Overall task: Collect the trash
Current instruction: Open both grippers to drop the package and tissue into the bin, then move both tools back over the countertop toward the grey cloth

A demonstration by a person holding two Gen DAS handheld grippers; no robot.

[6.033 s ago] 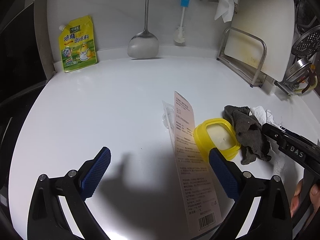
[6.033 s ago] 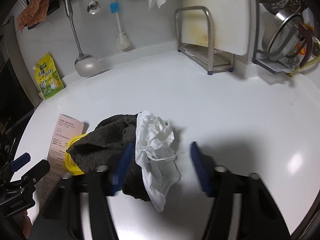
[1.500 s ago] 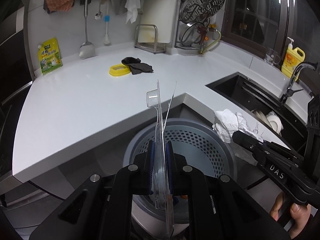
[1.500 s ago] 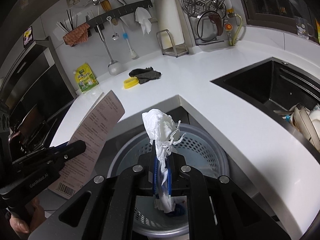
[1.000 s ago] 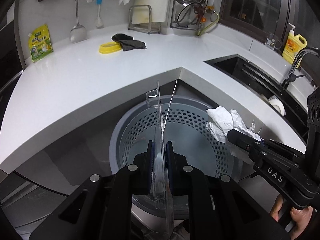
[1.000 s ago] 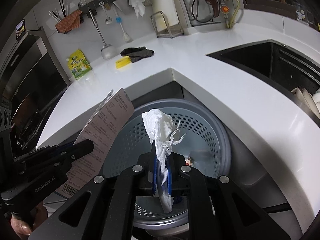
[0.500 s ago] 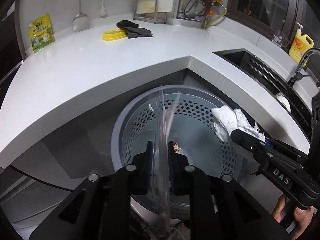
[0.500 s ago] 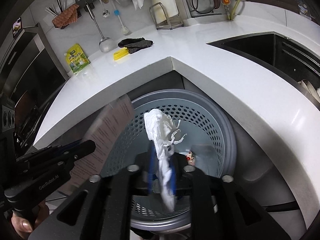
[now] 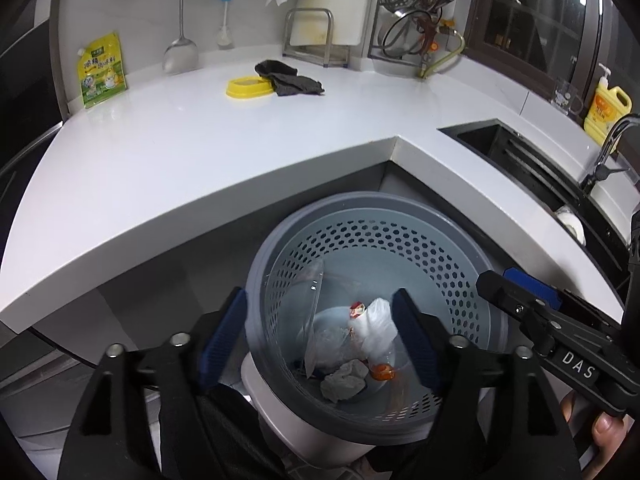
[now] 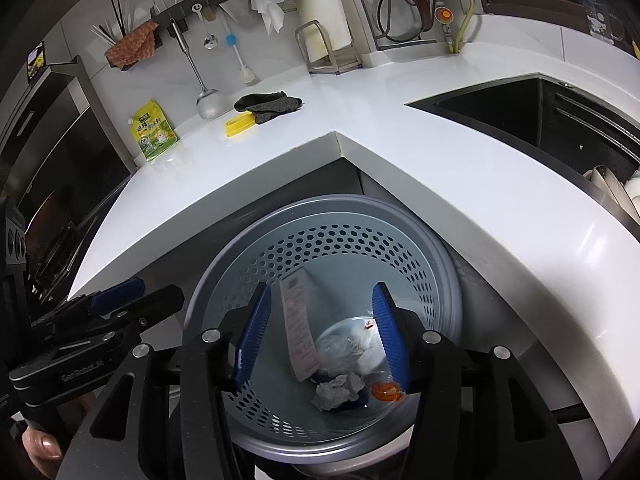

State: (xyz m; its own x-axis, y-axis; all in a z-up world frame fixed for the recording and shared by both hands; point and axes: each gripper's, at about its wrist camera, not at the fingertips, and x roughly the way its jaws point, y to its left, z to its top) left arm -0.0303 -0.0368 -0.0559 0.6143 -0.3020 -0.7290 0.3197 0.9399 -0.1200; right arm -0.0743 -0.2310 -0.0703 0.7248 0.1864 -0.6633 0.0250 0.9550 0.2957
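Trash is lying inside the gray perforated bin (image 9: 372, 248), which is sitting low in the center of both views, tucked under the inner corner of the white counter (image 9: 168, 148). Both grippers are hovering right over its mouth, presumably so that whatever leaves them falls straight in. Jaws of the left gripper (image 9: 320, 322) are opening, with nothing pressed between the blue pads; a clear plastic sheet (image 9: 314, 320) is leaning against the bin's left wall just below them. Jaws of the right gripper (image 10: 322, 330) are opening too, and a long printed receipt (image 10: 299, 330) is standing loose between them without touching either pad, its lower end down among the rubbish. A white tissue (image 9: 378, 330), a gray crumpled wad (image 9: 344, 380) and an orange scrap (image 9: 382, 372) are resting at the bottom. In the upper middle of the left view, a yellow lid (image 9: 248, 88) and a dark rag (image 9: 290, 80) are sitting on the counter, touching, well apart from the bin; whether they count as trash is unclear, so they may be next.
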